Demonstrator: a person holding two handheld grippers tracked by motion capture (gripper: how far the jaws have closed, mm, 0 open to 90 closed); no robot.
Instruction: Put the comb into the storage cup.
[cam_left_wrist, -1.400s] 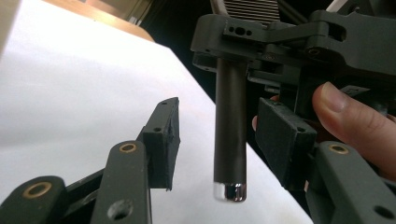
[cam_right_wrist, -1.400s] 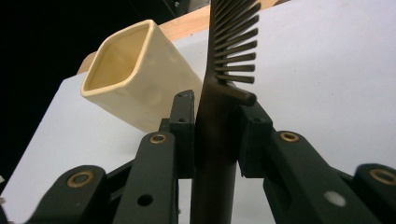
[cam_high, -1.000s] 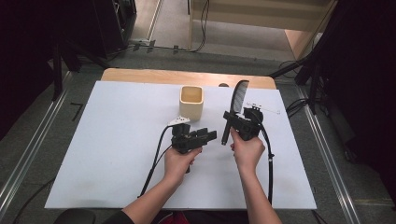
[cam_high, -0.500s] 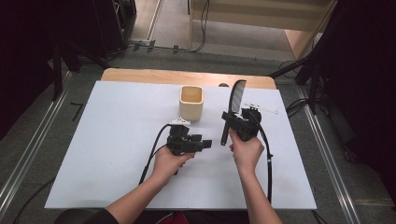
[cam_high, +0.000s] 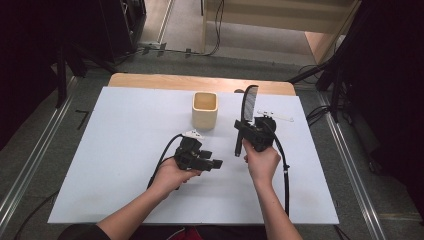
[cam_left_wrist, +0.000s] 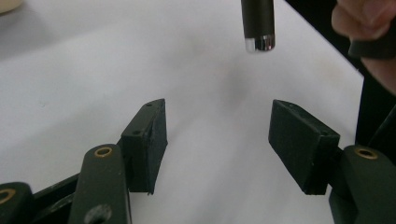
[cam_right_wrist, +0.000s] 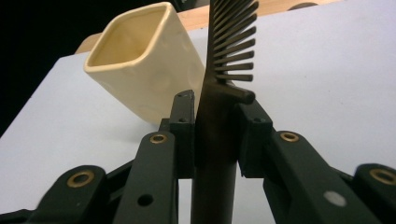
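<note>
1. White table (cam_high: 125, 165) holds a cream cup (cam_high: 205, 110).
2. My right gripper (cam_high: 248, 131), beside the cup, pinches the black comb (cam_high: 248, 107).
3. My left gripper (cam_high: 216, 164) has just been opening, nothing inside.
4. Next I think: tip the comb into the cup.

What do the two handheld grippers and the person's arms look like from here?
Both the left gripper and the right gripper are black, with flat rectangular pads on linked arms joined by brass-ringed pivots. A black cable trails from each. The left one carries a grey three-cornered plate. The forearms are bare.
</note>
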